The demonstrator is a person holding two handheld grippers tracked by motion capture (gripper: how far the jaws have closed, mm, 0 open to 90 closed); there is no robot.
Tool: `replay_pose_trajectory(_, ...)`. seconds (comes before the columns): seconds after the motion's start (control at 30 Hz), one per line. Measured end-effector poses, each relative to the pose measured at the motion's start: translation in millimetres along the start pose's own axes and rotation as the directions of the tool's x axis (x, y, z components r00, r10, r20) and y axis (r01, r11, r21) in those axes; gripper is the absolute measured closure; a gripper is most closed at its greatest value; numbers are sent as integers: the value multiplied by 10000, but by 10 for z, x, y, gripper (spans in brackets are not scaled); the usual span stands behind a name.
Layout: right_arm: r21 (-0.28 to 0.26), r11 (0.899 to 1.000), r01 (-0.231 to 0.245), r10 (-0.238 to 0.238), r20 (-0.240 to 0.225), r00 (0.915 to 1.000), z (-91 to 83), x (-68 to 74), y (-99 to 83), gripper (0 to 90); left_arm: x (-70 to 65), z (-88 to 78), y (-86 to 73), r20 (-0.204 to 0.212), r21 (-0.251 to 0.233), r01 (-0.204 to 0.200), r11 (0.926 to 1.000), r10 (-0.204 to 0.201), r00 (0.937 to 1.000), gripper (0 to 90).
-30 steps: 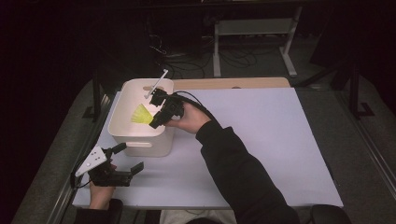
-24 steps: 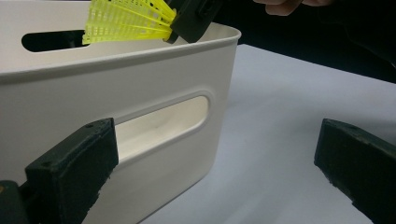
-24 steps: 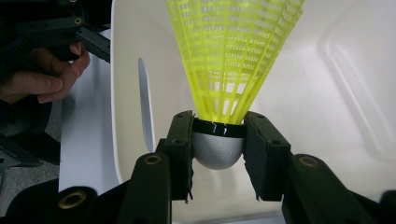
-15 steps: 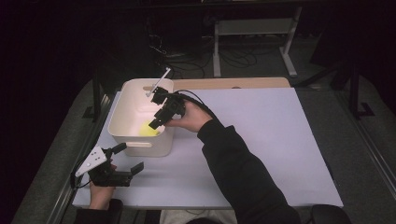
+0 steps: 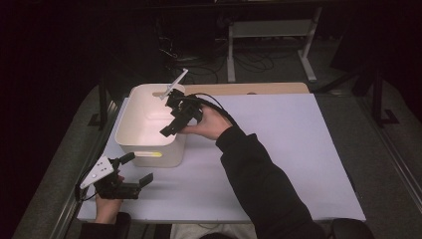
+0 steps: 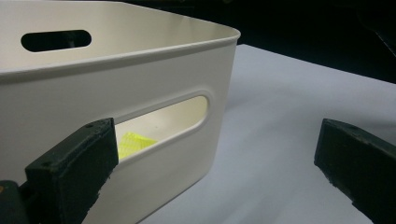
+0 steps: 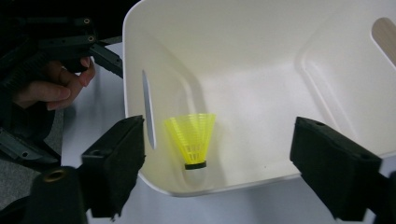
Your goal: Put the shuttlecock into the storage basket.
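No legible text, label or sign anywhere.

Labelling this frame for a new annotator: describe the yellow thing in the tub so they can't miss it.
Start at the white sheet on the table and find the white plastic tub at its left edge. Look inside, at the bottom near the wall with the handle slot. There lies a shuttlecock: neon-yellow mesh skirt, dark cap, the one coloured thing in the tub.
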State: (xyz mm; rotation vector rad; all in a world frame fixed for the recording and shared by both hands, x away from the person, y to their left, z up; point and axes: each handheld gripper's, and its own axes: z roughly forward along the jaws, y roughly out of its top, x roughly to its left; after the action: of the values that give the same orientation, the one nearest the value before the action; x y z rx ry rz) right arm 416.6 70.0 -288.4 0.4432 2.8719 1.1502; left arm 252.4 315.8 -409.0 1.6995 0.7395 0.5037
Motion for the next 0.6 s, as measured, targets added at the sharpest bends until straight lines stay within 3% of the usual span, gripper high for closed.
replay_pose_trajectory(0.13, -194, 9998, 12, -10, 104, 9999, -70, 7, -31, 119, -1, 0, -1, 22, -22, -1, 10000, 1, 10000, 0)
replay_pose_trajectory(0.27, -340, 9993, 143, -124, 548, 9984, -132, 18, -76, 5, -1, 1, -1, 19, -7, 2, 10000, -2, 10000, 0)
replay_pose_trajectory(0.6, -603, 9982, 27, 24, 841, 9965, -259, -18, -203, 0, 0, 0, -1, -9, -4, -18, 10000, 18, 10000, 0)
